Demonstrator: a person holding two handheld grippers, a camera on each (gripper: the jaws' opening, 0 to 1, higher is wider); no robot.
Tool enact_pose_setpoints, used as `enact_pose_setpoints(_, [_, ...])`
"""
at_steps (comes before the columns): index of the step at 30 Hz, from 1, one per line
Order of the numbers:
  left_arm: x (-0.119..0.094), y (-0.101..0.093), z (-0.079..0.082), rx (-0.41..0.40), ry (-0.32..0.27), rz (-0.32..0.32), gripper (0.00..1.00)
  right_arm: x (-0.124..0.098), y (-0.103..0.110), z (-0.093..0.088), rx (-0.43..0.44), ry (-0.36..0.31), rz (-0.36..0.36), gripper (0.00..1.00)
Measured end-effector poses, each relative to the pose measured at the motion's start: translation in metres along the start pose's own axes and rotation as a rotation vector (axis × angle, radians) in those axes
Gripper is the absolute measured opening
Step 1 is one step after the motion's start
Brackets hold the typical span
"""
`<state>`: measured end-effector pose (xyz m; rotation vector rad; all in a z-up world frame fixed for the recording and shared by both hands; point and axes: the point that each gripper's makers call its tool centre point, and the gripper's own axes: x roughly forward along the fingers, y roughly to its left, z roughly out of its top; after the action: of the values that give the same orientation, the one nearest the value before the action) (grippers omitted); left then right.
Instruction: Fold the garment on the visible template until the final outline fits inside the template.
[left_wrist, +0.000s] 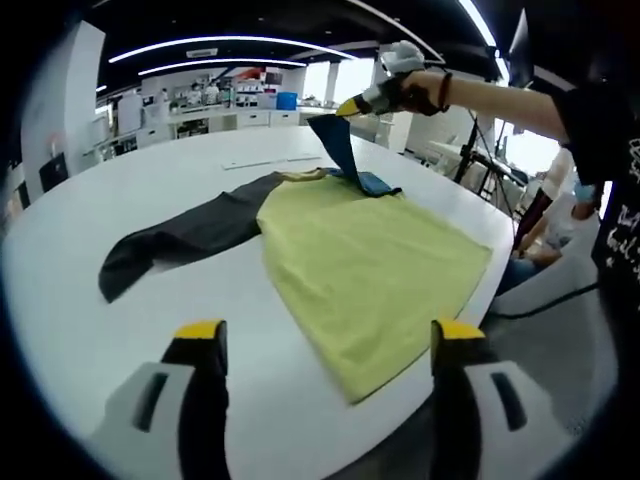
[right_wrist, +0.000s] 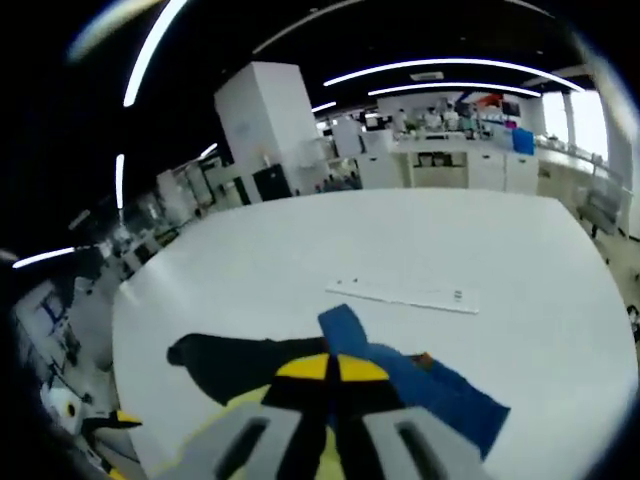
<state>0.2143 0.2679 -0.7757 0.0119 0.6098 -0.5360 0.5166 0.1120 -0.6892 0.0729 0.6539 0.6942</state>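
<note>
Garment: shirt (left_wrist: 370, 270) with a yellow-green body, one dark grey sleeve (left_wrist: 180, 240) and one blue sleeve (left_wrist: 345, 155); soft, matte cloth. It lies mostly flat on the worktop (left_wrist: 120, 330), hem toward your left claw.
Blue sleeve: lifted off the worktop, a creased band rising to your right claw (left_wrist: 345, 106); in the right gripper view it (right_wrist: 420, 385) trails away past the yellow jaw tips.
Left claw: your left claw (left_wrist: 328, 345) hangs with jaws wide apart and nothing between them, short of the shirt's hem.
Right claw: your right claw (right_wrist: 332, 368) has its yellow tips pressed together, pinching the blue sleeve.
Worktop: white, smooth, rounded edge.
Around: a thin pale strip (right_wrist: 405, 296) lies flat beyond the shirt, well apart from it; cabinets (right_wrist: 470, 170) and a white pillar (right_wrist: 265, 130) beyond the far edge.
Writing: white lettering on your black top (left_wrist: 625, 225), too partial to read.
</note>
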Motion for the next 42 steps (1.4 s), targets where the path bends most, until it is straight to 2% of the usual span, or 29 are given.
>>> enact_pose_setpoints(3, [0.000,0.001,0.000,0.000,0.003,0.001,0.81,0.005,0.007,-0.002,0.000,0.005,0.022,0.00])
enact_pose_setpoints(6, [0.001,0.002,-0.002,-0.004,0.006,0.002,0.80,0.003,0.022,-0.012,-0.022,0.015,0.038,0.00])
enact_pose_setpoints(12, [0.001,0.000,-0.002,-0.010,0.004,-0.005,0.80,0.015,0.034,-0.028,-0.053,0.057,0.068,0.00])
enact_pose_setpoints(15, [0.001,0.001,-0.002,-0.010,0.002,-0.005,0.80,0.012,0.049,-0.039,-0.065,0.078,0.100,0.00])
enact_pose_setpoints(17, [0.001,0.001,-0.002,-0.012,0.003,-0.003,0.80,0.011,0.054,-0.040,-0.065,0.077,0.114,0.00])
enact_pose_setpoints(18, [0.001,0.001,-0.002,-0.012,0.003,-0.002,0.80,0.008,0.064,-0.041,-0.057,0.079,0.149,0.00])
enact_pose_setpoints(22, [0.001,0.002,-0.002,-0.013,0.000,0.000,0.80,0.010,0.069,-0.041,-0.052,0.083,0.175,0.00])
enact_pose_setpoints(35, [0.002,-0.001,-0.006,-0.021,0.012,-0.009,0.80,0.030,0.077,-0.075,-0.107,0.136,0.146,0.00])
enact_pose_setpoints(40, [0.001,-0.001,-0.006,-0.017,0.013,-0.008,0.80,0.042,0.079,-0.085,-0.059,0.132,0.125,0.00])
enact_pose_setpoints(42, [0.001,0.000,-0.006,-0.018,0.014,-0.008,0.80,0.047,0.080,-0.092,-0.014,0.136,0.113,0.00])
